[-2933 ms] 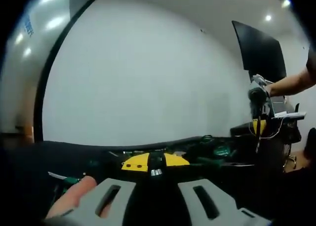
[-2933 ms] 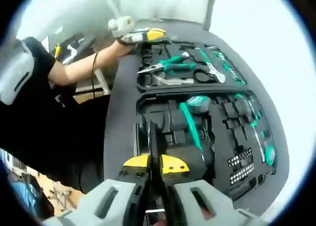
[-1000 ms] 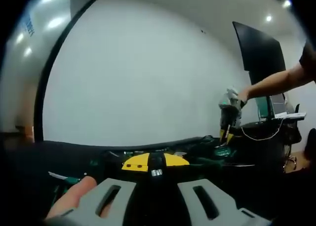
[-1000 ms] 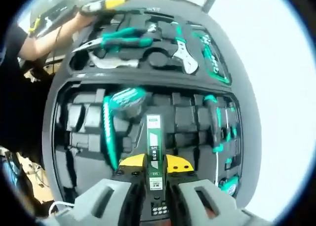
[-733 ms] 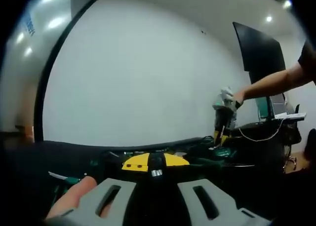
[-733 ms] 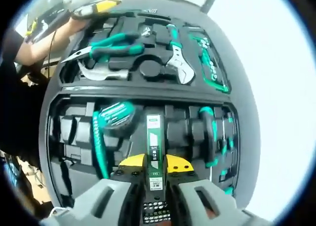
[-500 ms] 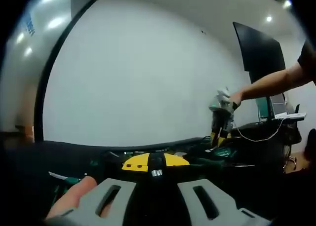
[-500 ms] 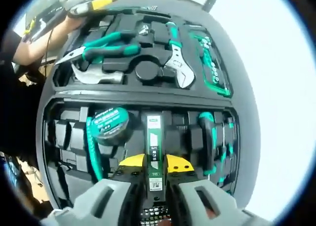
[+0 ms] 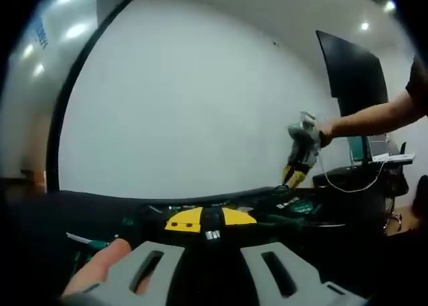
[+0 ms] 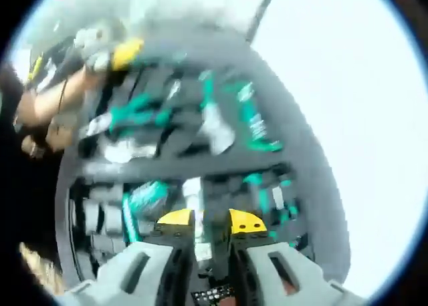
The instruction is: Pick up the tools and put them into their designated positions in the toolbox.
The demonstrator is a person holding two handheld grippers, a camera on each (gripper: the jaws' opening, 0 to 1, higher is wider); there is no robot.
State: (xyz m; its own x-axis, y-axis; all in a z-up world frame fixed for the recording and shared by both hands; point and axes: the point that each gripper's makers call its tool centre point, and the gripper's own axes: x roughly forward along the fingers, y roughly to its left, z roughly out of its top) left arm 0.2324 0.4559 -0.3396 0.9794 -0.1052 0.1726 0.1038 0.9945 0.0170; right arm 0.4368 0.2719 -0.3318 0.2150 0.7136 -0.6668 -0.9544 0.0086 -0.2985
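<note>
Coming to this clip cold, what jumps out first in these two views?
In the right gripper view, blurred by motion, the open grey toolbox packed with green-handled tools stands out, with the right gripper low over its near half. In the left gripper view, the left gripper rests low before a plain white wall, the other gripper held up at the right.

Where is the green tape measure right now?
In the right gripper view, the green tape measure sits in the near half of the open toolbox, left of centre, just up and left of the right tool and its yellow tips.
</note>
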